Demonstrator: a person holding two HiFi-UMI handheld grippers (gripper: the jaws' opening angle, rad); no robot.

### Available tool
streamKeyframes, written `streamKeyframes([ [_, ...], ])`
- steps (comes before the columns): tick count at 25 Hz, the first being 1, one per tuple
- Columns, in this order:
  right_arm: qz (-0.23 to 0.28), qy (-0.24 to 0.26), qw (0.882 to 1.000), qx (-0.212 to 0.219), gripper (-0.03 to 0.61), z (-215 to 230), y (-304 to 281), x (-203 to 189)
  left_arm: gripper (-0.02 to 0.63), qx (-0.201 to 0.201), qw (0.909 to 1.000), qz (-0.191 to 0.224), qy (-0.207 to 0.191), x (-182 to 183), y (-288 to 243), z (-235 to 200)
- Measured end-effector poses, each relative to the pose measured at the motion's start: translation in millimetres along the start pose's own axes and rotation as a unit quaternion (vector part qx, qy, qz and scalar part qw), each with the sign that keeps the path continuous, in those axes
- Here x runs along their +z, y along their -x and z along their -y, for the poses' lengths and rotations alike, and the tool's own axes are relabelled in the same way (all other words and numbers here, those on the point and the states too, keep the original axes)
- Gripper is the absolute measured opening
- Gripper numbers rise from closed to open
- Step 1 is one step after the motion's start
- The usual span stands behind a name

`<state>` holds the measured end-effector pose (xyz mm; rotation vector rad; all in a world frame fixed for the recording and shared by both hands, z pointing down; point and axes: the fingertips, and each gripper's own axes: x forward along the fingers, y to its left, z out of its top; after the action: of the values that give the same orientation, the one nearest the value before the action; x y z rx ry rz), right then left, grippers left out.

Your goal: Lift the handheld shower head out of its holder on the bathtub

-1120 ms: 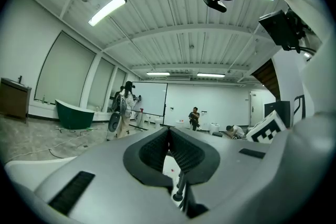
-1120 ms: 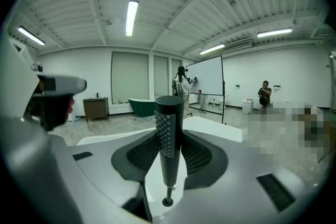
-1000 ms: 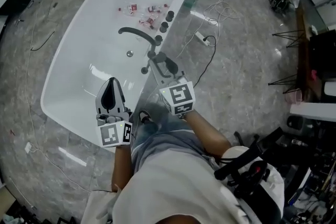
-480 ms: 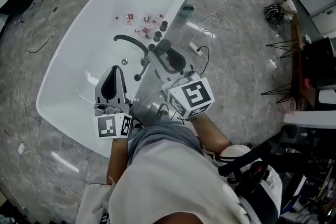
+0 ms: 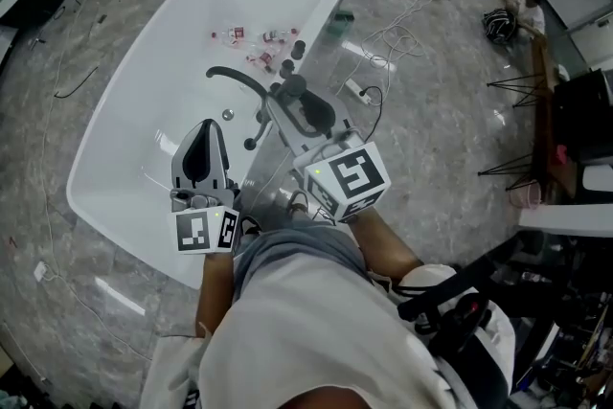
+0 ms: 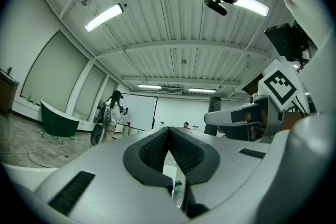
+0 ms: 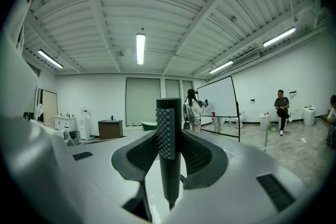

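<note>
A white bathtub (image 5: 144,81) fills the floor below a standing person. Both tongs have risen above its near rim in the last second and now hold steady. The right tongs (image 5: 305,108) clamp the dark shower head (image 7: 168,134) upright, raised clear of the rim, so the lift looks done. The left tongs (image 5: 203,141) hang over the tub, closed and empty.

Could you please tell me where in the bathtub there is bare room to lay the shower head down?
The widest bare patch is the bathtub floor between the far-end small bottles and the left hand-held gripper, left of the drain. The rim on the head view's right is crowded: spout, knobs, and the right hand-held gripper gripping the shower head.
</note>
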<state>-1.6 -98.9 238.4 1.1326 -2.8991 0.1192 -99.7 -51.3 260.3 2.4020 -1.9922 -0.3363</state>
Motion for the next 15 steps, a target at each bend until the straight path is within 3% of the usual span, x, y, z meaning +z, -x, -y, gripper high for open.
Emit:
streamKeyframes([
  [4,-0.002,-0.003,1.000,0.002,0.140,1,-2,1,0.018,-0.007,0.9997,-0.008,0.022,1,-4,0],
  [15,-0.004,-0.006,1.000,0.003,0.140,-8,4,-15,0.018,-0.017,0.9996,-0.016,0.018,-13,9,2],
])
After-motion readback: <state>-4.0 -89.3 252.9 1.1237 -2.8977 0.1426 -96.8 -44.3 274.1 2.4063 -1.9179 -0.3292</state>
